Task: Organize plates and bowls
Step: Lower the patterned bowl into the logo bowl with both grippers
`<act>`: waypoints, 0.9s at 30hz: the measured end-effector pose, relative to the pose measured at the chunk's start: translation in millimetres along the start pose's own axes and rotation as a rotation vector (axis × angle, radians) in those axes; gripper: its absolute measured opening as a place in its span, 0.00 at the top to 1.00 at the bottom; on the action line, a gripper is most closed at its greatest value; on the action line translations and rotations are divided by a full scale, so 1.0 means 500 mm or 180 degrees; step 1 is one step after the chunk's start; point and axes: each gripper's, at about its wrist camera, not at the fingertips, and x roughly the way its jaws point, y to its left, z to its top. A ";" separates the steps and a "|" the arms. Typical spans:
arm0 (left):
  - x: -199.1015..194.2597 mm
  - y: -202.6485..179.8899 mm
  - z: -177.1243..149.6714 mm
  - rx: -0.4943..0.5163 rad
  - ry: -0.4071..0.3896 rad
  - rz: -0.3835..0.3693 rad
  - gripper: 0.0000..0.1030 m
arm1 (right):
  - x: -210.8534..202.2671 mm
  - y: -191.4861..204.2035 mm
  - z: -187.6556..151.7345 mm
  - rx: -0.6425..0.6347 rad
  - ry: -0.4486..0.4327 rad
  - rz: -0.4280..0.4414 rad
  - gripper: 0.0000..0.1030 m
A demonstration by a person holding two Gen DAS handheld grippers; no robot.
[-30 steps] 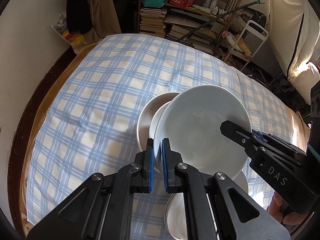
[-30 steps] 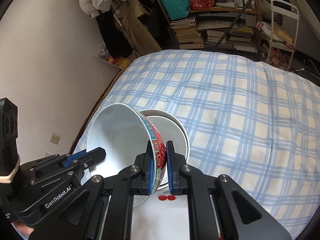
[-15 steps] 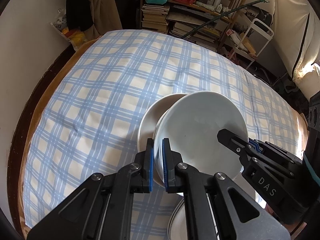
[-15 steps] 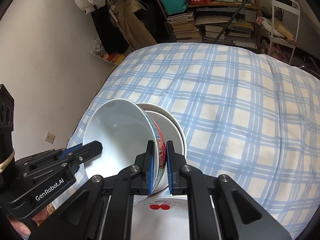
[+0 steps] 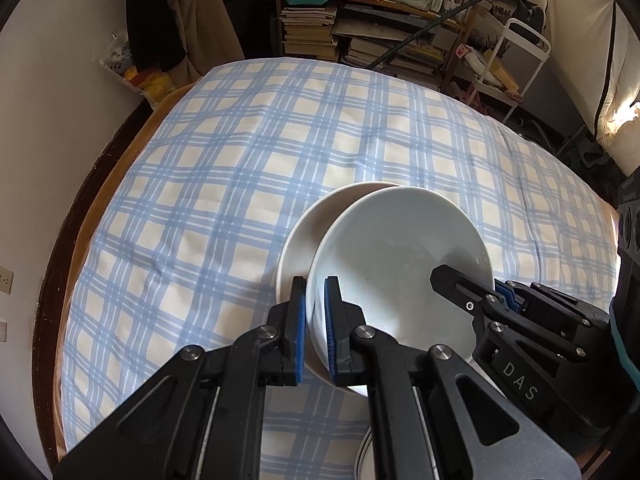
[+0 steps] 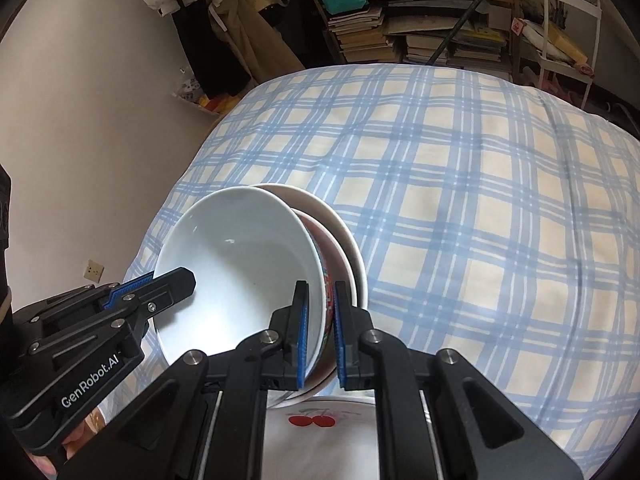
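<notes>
A white bowl (image 5: 400, 264) with a red patterned outside (image 6: 240, 264) is held tilted above the table by both grippers. My left gripper (image 5: 315, 328) is shut on its near-left rim; it also shows in the right wrist view (image 6: 176, 284). My right gripper (image 6: 320, 332) is shut on the opposite rim; it shows in the left wrist view (image 5: 452, 280). Behind the bowl stand stacked white bowls (image 5: 316, 220), also in the right wrist view (image 6: 348, 252). A white plate with red cherries (image 6: 316, 428) lies below the bowl, near the front edge.
The table wears a blue and cream checked cloth (image 5: 248, 152). A white wall (image 6: 80, 120) runs along the left. Shelves of books (image 5: 320, 28) and a white trolley (image 5: 516, 64) stand beyond the far edge.
The held bowl has moved with both grippers, tilting more over the stacked bowls. Both grippers keep their hold on its rim.
</notes>
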 end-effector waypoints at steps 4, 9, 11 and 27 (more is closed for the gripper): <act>0.003 0.008 0.001 -0.0048 0.0033 -0.0036 0.92 | 0.000 0.000 0.001 -0.0006 -0.0019 0.0055 0.87; 0.007 0.014 0.002 -0.0072 0.0061 -0.0094 0.89 | -0.002 0.003 0.003 -0.0045 0.0042 0.0058 0.84; 0.010 0.017 0.001 -0.0083 0.0069 -0.0066 0.88 | -0.002 0.001 0.005 -0.0053 0.0078 0.0090 0.84; -0.029 0.061 0.010 -0.0244 -0.0057 0.0083 0.79 | -0.031 -0.002 0.018 -0.0165 0.0216 0.0173 0.73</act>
